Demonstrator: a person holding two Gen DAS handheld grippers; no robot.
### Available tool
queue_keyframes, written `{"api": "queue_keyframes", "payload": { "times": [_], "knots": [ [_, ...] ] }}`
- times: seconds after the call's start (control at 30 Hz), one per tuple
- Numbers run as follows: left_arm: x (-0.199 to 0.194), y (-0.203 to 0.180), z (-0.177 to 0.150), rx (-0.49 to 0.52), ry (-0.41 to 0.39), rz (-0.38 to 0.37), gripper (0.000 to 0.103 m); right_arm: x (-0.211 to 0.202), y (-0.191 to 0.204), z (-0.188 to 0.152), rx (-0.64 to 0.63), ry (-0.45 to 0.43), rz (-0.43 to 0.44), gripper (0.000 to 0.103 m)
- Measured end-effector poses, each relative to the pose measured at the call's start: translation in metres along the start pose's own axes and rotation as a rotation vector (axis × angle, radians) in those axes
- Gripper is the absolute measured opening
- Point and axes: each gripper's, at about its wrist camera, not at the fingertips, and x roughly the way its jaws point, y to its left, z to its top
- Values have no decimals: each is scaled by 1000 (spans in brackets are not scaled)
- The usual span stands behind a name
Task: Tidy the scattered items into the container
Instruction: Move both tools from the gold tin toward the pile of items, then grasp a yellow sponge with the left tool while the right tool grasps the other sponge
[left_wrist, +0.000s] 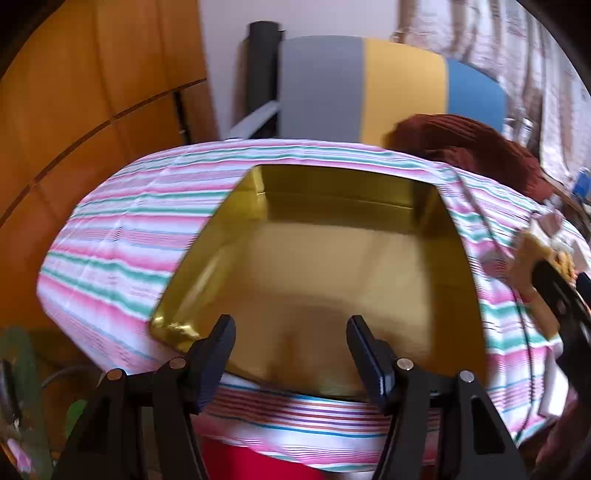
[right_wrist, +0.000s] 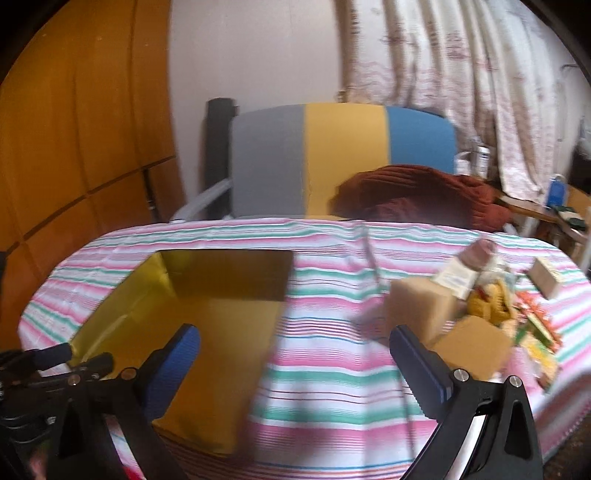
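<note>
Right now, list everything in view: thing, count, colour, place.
tin container: one, gold, empty, left part of the table
tablecloth: one, pink, green and white stripes, over the table
cardboard boxes: two, tan, right of the container
scattered items: a blurred pile, yellow, orange, white, at the table's right
small box: one, pale, far right
chair: one, grey, yellow, blue, behind the table
cloth: one, rust brown, on the chair
curtain: pale, patterned, back right
left gripper: black fingers, open
right gripper: blue-padded fingers, open
</note>
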Motion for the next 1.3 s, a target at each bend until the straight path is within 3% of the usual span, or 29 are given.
{"api": "queue_keyframes", "payload": {
  "times": [0.27,0.43,0.67,0.83,1.13,1.2,1.27,1.3],
  "knots": [
    [-11,-46,8,124,-26,-128,64,-8,-71,4,26,0,-218,103],
    [-15,-83,20,172,-2,-300,64,-3,-124,-2,72,28,-261,103],
    [1,-136,40,231,106,-445,64,28,-143,-11,25,138,-193,103],
    [27,-171,53,264,189,-516,64,44,-148,-23,-9,184,-212,103],
    [47,-226,65,357,223,-615,64,60,-168,-32,93,199,-140,103],
    [53,-232,68,350,238,-621,64,61,-172,-33,126,195,-92,97],
    [59,-237,71,340,249,-653,64,62,-177,-34,173,197,-35,81],
    [61,-239,72,339,246,-648,64,62,-177,-35,178,200,-37,81]
  ]
}}
